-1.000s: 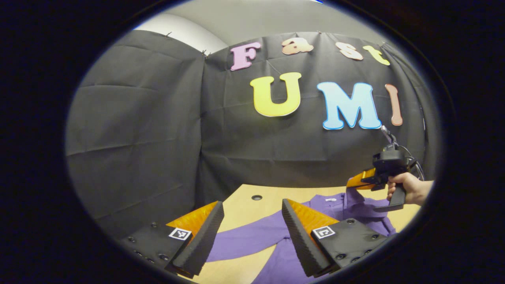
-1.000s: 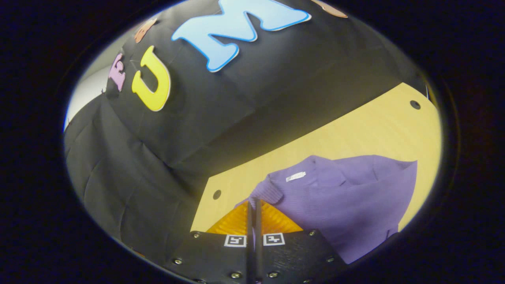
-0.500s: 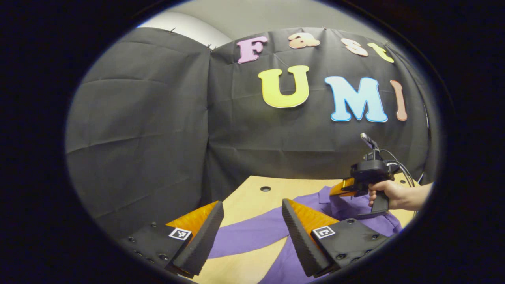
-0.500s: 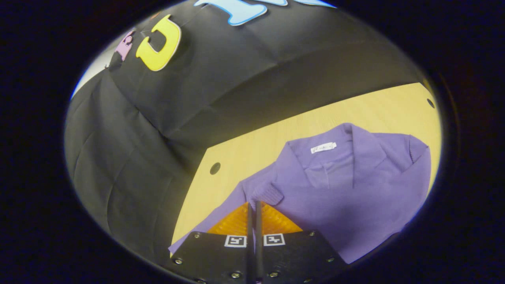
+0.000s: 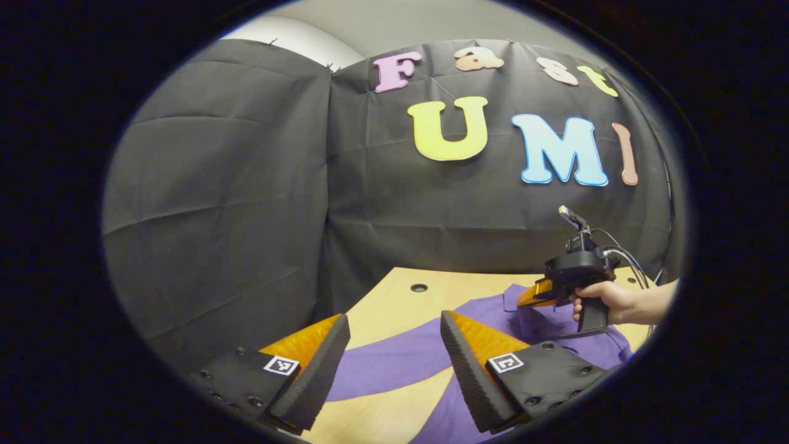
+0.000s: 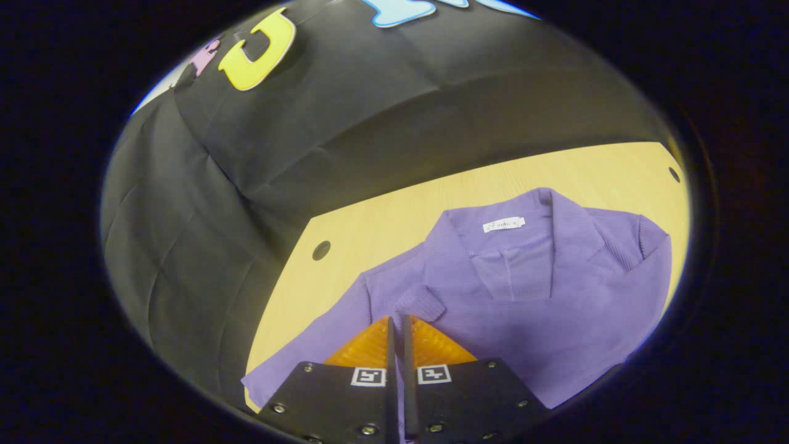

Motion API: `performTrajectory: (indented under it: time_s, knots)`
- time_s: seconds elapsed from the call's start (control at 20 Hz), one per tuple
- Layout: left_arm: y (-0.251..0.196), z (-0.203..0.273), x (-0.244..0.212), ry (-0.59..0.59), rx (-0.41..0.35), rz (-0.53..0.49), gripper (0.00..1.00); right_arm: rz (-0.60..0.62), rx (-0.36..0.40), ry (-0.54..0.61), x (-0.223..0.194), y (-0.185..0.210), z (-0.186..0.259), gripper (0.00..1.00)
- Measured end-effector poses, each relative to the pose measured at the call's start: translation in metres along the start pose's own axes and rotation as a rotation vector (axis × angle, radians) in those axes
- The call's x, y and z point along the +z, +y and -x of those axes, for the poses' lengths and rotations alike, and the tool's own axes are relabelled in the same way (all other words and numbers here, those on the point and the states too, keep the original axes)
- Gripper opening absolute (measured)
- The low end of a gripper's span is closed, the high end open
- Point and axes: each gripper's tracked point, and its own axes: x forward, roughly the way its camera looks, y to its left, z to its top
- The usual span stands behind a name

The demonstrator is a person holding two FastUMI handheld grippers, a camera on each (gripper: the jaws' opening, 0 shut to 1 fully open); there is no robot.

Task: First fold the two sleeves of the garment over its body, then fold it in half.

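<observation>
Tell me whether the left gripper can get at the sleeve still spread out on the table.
Probably yes. The left gripper is open, and the spread purple sleeve lies flat on the table just ahead between its fingers, with nothing over it. The right gripper is off by the collar.

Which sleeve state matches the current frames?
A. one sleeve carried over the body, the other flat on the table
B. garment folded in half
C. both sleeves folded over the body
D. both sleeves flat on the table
A: the right gripper pinches a ribbed cuff over the purple garment, while the other sleeve lies flat on the table.
</observation>
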Motion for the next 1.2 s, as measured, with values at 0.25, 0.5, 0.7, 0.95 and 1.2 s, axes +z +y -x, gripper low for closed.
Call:
performTrajectory:
  time_s: [0.25,0.5,0.7,0.95,1.2]
  knots:
    - [0.004,-0.002,-0.003,0.001,0.006,0.004,0.94,0.022,0.030,0.015,-0.004,0.013,0.007,0.31]
    - [0.019,-0.001,-0.008,0.004,0.034,0.014,0.94,0.101,0.011,-0.011,-0.004,0.021,0.027,0.71]
    - [0.040,-0.006,-0.024,0.022,0.070,0.037,0.94,0.200,-0.025,-0.076,0.008,0.026,0.055,0.93]
    - [0.076,-0.021,-0.062,0.101,0.156,0.091,0.94,0.292,-0.042,-0.165,0.019,0.039,0.102,0.93]
    - [0.120,-0.038,-0.101,0.193,0.279,0.100,0.94,0.373,-0.066,-0.215,0.009,0.037,0.161,0.93]
